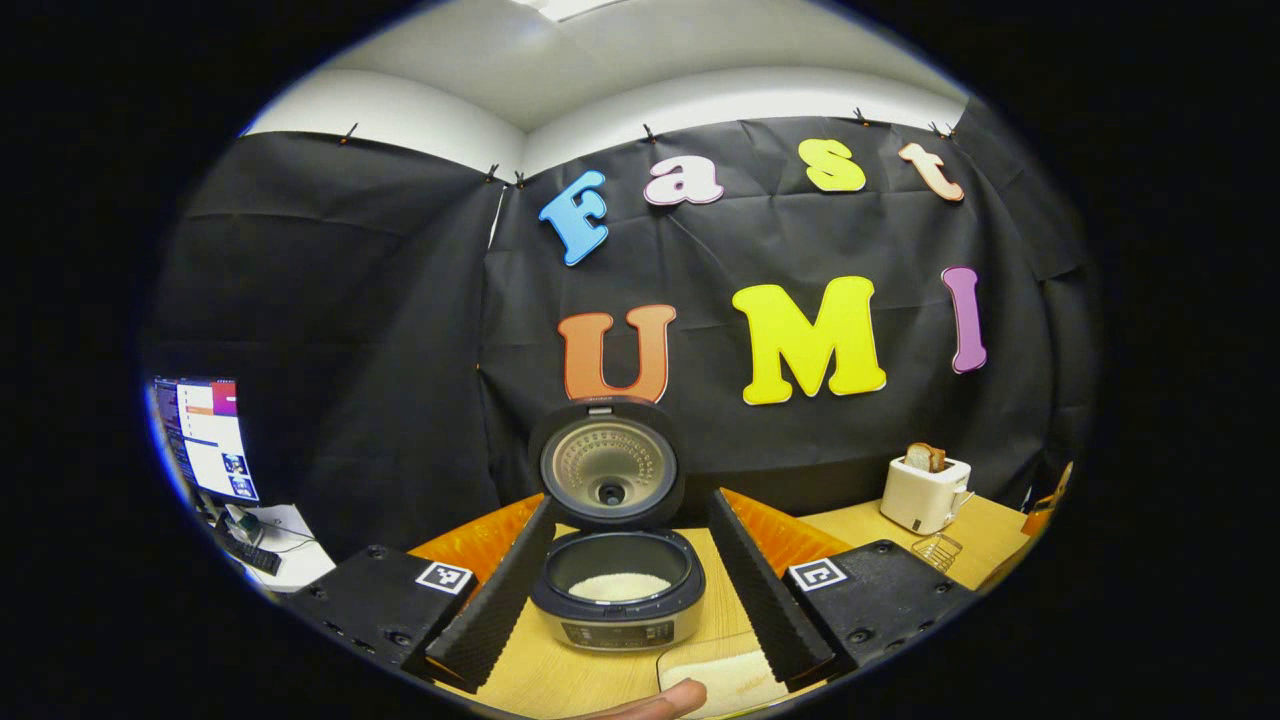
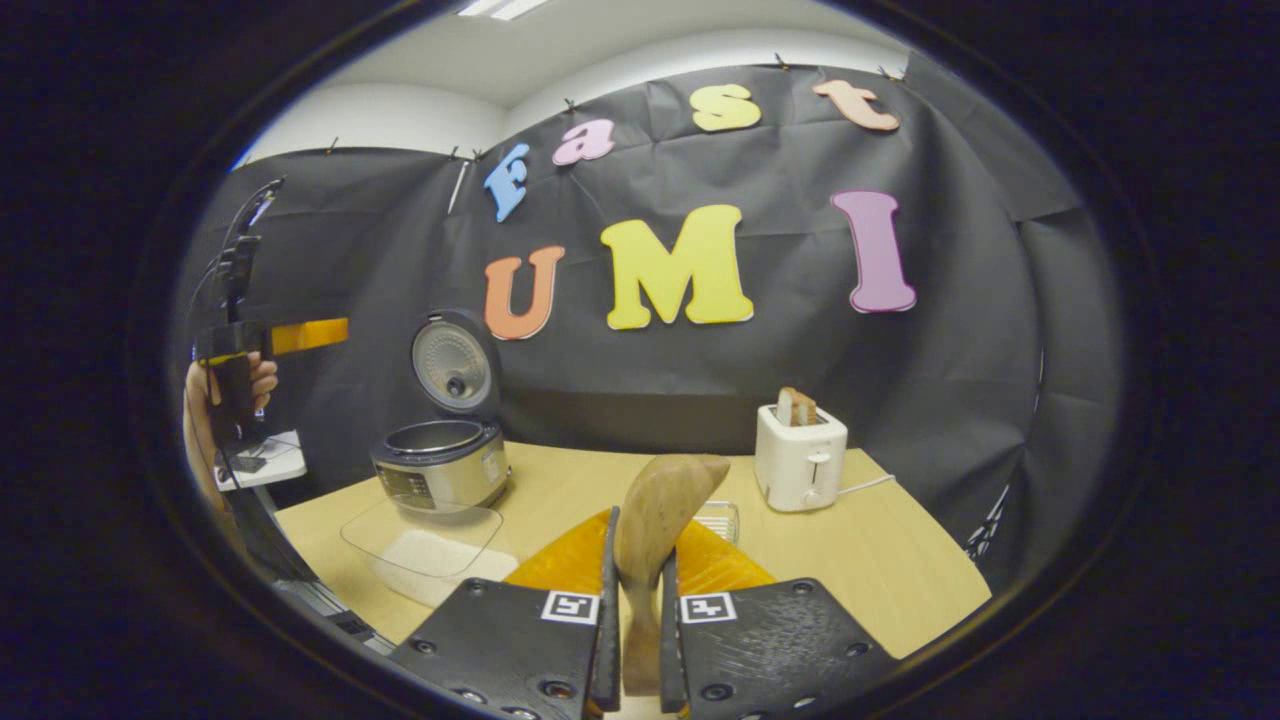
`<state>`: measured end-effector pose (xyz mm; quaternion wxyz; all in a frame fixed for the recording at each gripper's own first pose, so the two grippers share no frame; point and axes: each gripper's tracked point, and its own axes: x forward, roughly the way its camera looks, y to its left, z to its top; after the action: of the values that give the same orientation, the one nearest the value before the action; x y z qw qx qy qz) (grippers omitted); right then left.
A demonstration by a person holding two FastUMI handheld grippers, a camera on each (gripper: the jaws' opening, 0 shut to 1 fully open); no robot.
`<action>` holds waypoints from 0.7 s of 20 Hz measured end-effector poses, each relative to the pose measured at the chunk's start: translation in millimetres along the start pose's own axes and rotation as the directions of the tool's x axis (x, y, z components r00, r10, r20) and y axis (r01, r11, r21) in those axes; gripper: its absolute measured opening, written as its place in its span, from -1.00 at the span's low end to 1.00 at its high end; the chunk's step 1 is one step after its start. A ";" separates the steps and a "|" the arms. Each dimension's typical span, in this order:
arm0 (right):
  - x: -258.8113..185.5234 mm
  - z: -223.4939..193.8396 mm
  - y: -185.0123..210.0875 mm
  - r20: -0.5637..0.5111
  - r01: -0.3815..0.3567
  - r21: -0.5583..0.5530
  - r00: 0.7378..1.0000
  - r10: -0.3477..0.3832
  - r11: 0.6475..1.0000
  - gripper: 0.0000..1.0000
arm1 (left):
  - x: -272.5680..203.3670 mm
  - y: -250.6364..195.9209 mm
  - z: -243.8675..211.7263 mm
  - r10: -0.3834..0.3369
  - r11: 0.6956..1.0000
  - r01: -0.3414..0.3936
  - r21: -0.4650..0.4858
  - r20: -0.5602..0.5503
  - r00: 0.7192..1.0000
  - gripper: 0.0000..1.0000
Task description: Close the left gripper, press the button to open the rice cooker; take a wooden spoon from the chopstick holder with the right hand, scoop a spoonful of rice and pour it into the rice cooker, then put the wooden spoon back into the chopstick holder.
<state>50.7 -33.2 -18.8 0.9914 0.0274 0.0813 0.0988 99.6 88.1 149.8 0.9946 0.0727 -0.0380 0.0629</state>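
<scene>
Rice cooker (image 1: 618, 590) stands on the table (image 1: 540, 680) with its lid (image 1: 607, 465) up and rice inside, framed between the spread fingers of the left gripper (image 1: 630, 590). Right gripper (image 2: 633, 620) clamps the wooden spoon (image 2: 655, 525), bowl pointing up, beside a rice tray (image 2: 425, 540)

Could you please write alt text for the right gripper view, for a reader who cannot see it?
The right gripper is shut on a wooden spoon, bowl upward, above a wooden table. At left the rice cooker stands with its lid open behind a clear dish of rice; a white toaster stands at right.
</scene>
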 end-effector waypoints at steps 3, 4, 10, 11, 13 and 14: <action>-4.1 -7.8 -18.1 -0.016 0.021 0.025 1.000 -0.021 0.999 -0.70 | 45.0 2.2 22.0 0.007 1.000 -0.007 0.006 0.015 1.000 0.97; -1.0 -6.7 -22.3 -0.019 0.024 0.028 1.000 -0.024 0.999 -0.70 | 59.6 4.0 21.9 0.011 1.000 -0.011 0.008 0.006 1.000 0.96; 75.1 26.9 -51.3 -0.047 0.063 0.091 0.997 -0.059 0.994 -0.70 | 99.5 16.5 4.0 0.029 1.000 -0.029 -0.005 -0.024 0.999 0.97; 92.0 32.6 -56.4 -0.053 0.070 0.113 0.997 -0.064 0.991 -0.71 | 102.1 19.7 3.5 0.038 0.999 -0.038 -0.005 -0.023 0.999 0.97; 138.3 47.7 -65.6 -0.088 0.089 0.181 0.993 -0.074 0.980 -0.70 | 102.7 23.5 3.4 0.043 0.999 -0.043 0.002 -0.017 0.999 0.97; 150.7 51.8 -67.5 -0.097 0.094 0.196 0.992 -0.076 0.976 -0.70 | 102.8 23.5 3.7 0.041 0.999 -0.041 0.003 -0.017 0.999 0.97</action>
<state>218.1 -71.1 3.9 0.9824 0.1189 0.1359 0.0487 197.9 122.9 165.4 0.9933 0.0727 -0.0310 0.0840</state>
